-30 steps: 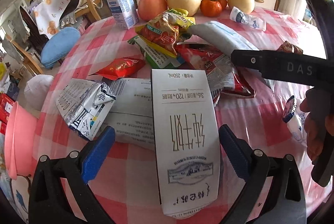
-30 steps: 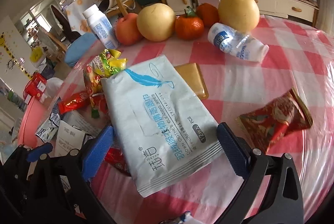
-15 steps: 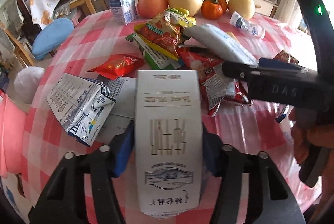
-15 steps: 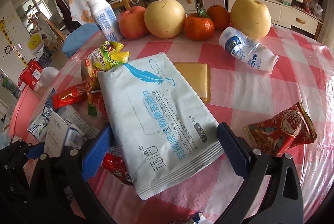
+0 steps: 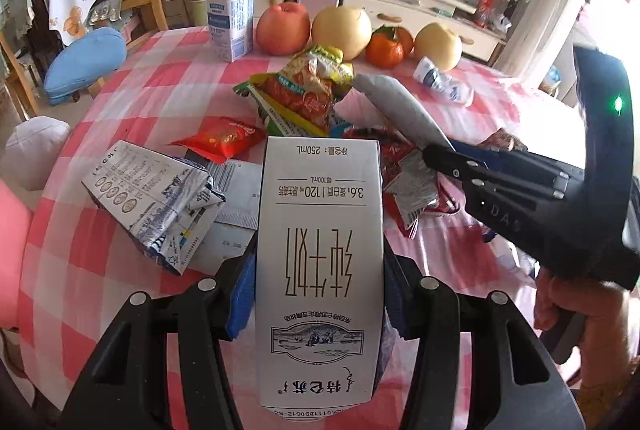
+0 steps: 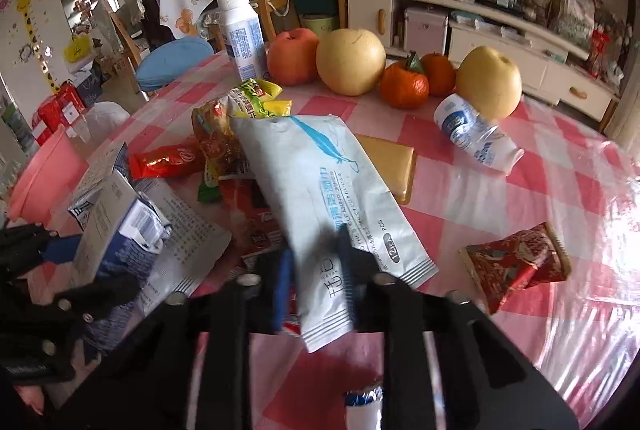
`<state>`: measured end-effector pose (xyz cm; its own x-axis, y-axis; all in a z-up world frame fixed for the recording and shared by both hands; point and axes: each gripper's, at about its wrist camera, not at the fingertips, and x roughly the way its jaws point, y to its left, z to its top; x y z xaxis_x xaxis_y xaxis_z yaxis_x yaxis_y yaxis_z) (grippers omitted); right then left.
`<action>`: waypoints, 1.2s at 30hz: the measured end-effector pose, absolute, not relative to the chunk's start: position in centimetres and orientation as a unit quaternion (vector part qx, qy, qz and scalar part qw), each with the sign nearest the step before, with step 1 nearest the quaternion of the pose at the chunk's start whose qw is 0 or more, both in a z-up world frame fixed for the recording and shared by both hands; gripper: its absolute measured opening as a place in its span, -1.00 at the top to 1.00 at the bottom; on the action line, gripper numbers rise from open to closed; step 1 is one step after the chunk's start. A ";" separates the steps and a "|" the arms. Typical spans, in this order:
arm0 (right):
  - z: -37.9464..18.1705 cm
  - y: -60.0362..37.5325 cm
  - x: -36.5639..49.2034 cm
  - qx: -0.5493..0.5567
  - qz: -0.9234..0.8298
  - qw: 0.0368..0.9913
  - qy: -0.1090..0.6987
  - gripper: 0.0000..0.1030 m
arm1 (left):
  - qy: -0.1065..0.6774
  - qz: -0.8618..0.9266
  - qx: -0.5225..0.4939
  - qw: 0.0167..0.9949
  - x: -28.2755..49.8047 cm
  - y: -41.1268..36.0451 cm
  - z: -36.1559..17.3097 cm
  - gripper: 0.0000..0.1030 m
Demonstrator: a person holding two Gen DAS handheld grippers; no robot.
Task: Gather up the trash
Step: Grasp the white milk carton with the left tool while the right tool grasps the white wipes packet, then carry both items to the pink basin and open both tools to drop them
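Between your left gripper's (image 5: 316,306) jaws sits a stiff white milk carton (image 5: 318,262), clamped. Your right gripper (image 6: 314,286) has just closed its jaws, pinching a soft, pale wet-wipe pack (image 6: 320,189). Crinkled wrappers litter the pink checked surface (image 6: 540,189). Only the right view shows the pink basin (image 6: 44,177).

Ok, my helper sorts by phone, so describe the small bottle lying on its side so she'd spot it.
Start at the fruit row at the table's far edge. Just before the rightmost pear lies a small white bottle with a blue label, the only bottle tipped over.
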<state>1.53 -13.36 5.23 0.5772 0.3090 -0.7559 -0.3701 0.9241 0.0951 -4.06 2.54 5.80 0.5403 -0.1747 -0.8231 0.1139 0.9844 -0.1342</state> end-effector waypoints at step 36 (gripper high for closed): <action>17.1 8.4 -7.7 0.100 0.392 0.858 0.317 0.85 | 0.314 0.080 -0.163 0.932 -9.9 30.3 15.5 -0.05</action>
